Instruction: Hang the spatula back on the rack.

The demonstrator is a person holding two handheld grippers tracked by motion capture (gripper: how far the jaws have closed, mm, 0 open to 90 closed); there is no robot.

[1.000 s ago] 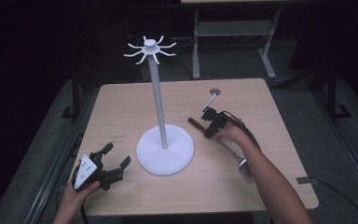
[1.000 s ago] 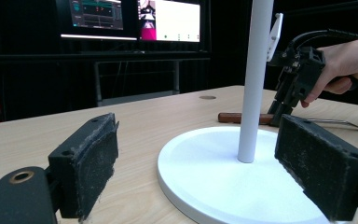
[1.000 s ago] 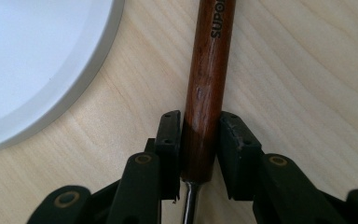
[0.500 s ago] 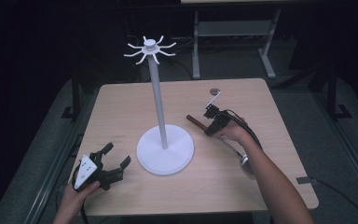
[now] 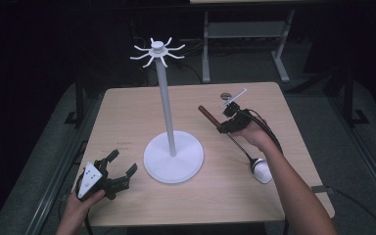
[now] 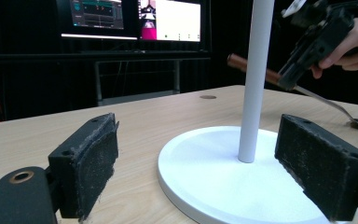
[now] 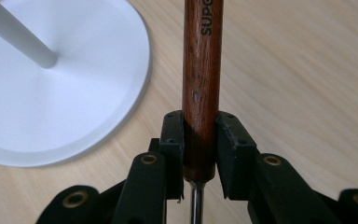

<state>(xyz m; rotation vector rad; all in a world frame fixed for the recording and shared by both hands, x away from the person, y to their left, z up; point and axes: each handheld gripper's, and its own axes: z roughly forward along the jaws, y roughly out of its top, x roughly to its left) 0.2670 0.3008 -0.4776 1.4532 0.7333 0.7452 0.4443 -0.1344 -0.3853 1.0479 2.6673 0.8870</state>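
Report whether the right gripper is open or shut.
Shut: the right gripper's black fingers press both sides of the brown wooden handle of the metal ladle.

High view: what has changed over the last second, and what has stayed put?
Very little. The right gripper stays shut on the wooden handle of the ladle and has raised it slightly, the bowl end staying low by the table. The left gripper remains open near the front left; the white stand has not moved.
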